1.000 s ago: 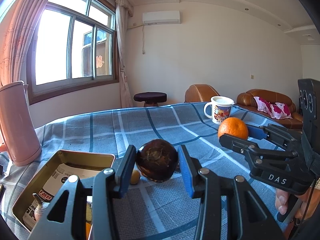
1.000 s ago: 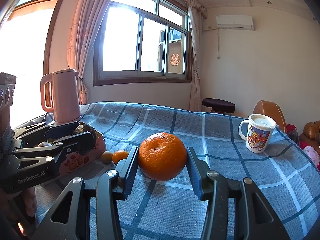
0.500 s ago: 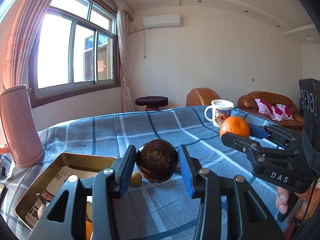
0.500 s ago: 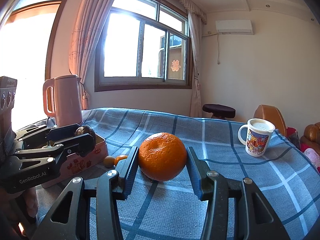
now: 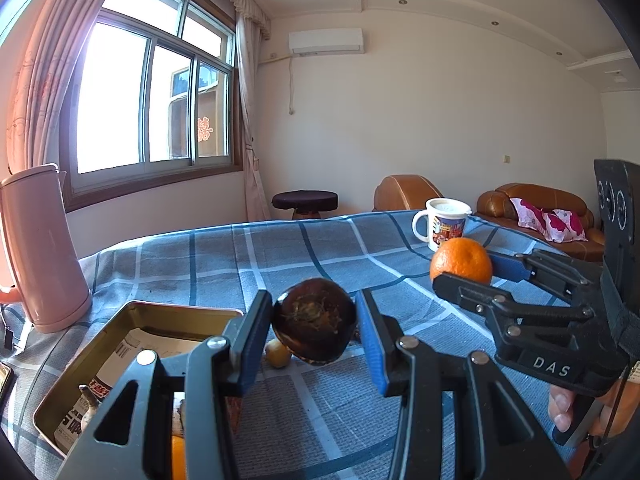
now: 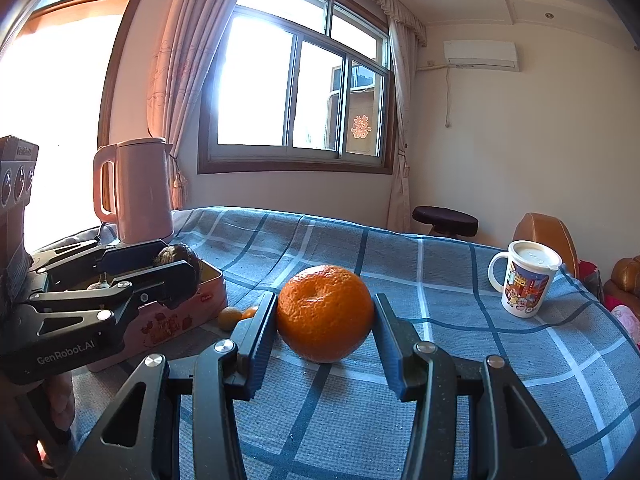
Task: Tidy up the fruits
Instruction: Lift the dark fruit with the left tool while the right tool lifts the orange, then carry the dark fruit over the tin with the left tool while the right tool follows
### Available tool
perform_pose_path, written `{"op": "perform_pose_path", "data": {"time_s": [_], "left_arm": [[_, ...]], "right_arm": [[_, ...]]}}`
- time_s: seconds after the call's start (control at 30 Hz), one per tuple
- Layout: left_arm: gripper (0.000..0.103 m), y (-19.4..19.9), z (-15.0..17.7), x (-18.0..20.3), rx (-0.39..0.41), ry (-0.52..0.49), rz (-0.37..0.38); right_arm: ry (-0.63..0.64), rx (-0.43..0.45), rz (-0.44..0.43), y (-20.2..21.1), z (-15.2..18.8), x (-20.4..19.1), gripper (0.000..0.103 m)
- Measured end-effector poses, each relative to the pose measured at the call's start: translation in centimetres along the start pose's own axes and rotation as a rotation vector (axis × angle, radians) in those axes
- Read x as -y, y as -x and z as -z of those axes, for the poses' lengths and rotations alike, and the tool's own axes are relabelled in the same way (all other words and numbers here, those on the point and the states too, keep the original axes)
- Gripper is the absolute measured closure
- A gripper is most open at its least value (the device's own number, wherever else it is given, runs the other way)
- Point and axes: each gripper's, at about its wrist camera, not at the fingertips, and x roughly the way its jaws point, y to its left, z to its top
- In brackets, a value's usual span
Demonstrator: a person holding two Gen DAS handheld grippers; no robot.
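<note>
My left gripper [image 5: 314,320] is shut on a dark brown round fruit [image 5: 315,319] and holds it above the table, just right of an open metal tin [image 5: 132,312]. My right gripper [image 6: 325,316] is shut on a large orange [image 6: 325,312], held above the blue checked tablecloth [image 6: 460,360]. The orange also shows in the left wrist view [image 5: 461,260], and the dark fruit shows in the right wrist view [image 6: 178,258] over the tin [image 6: 176,316]. Two small orange fruits [image 6: 236,316] lie on the cloth beside the tin; one shows in the left wrist view [image 5: 277,353].
A pink kettle [image 6: 136,192] stands at the table's far left behind the tin. A white printed mug [image 6: 526,282] stands at the far right. The tin holds printed paper [image 5: 120,364] and some small items. A stool [image 5: 305,202] and brown sofas [image 5: 536,208] stand beyond the table.
Both grippers have risen a little with their fruits still held; the table and background sit lower in both views. The grips have not changed.
</note>
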Motion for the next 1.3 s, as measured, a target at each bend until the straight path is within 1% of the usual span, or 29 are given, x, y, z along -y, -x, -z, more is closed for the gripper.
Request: {"op": "perform_pose_path", "data": {"time_s": [0.4, 1.3], "left_arm": [[0.058, 0.3, 0.2, -1.4, -0.013, 0.014, -0.016], [0.058, 1.5, 0.5, -5.7, -0.037, 0.061, -0.092]], "right_arm": [[0.025, -0.021, -0.039, -1.3, -0.3, -1.6, 0.054], [0.092, -0.068, -0.140, -4.4, -1.4, -6.4, 0.054]]}}
